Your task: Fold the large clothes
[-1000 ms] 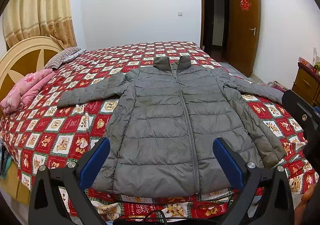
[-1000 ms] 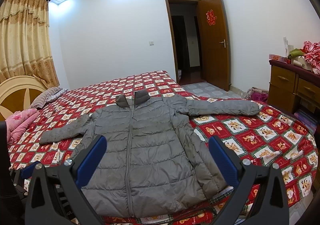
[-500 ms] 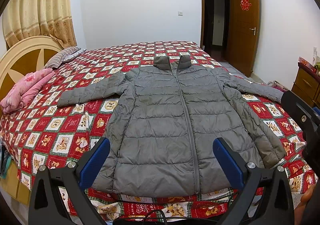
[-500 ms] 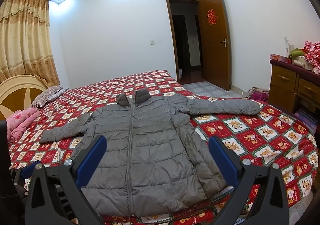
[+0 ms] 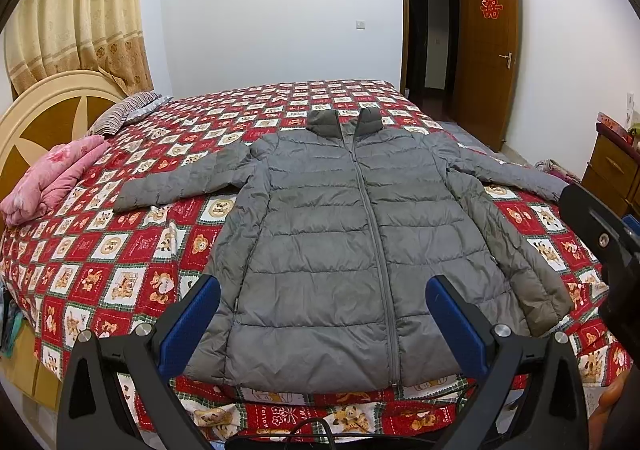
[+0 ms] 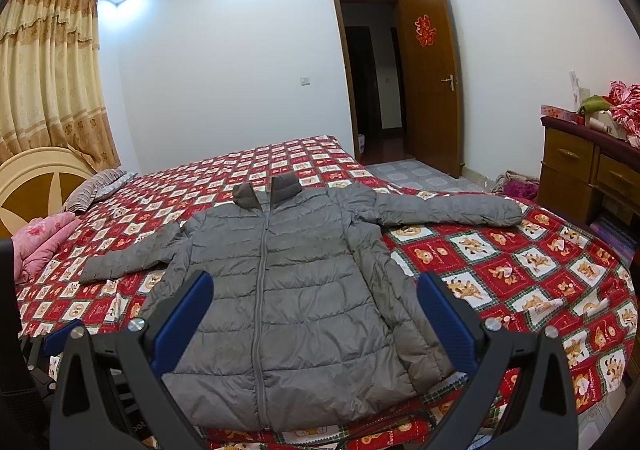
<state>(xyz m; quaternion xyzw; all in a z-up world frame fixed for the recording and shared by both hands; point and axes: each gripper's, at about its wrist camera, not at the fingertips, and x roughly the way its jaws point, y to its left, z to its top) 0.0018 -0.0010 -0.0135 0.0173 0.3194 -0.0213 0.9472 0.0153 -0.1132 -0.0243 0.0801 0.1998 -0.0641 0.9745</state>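
Note:
A grey quilted puffer jacket [image 5: 340, 242] lies flat and zipped on the bed, collar away from me, both sleeves spread out. It also shows in the right wrist view [image 6: 280, 290]. My left gripper [image 5: 322, 324] is open and empty, held above the jacket's hem near the bed's front edge. My right gripper [image 6: 314, 324] is open and empty, also over the hem, a little right of the left one. Part of the right gripper [image 5: 608, 246] shows at the right edge of the left wrist view.
The bed has a red patterned cover [image 5: 132, 250] and a cream headboard [image 5: 44, 117] at left. A folded pink quilt [image 5: 52, 177] and striped pillow [image 5: 120, 115] lie near the headboard. A wooden dresser [image 6: 588, 169] stands right. An open door [image 6: 428, 73] is behind.

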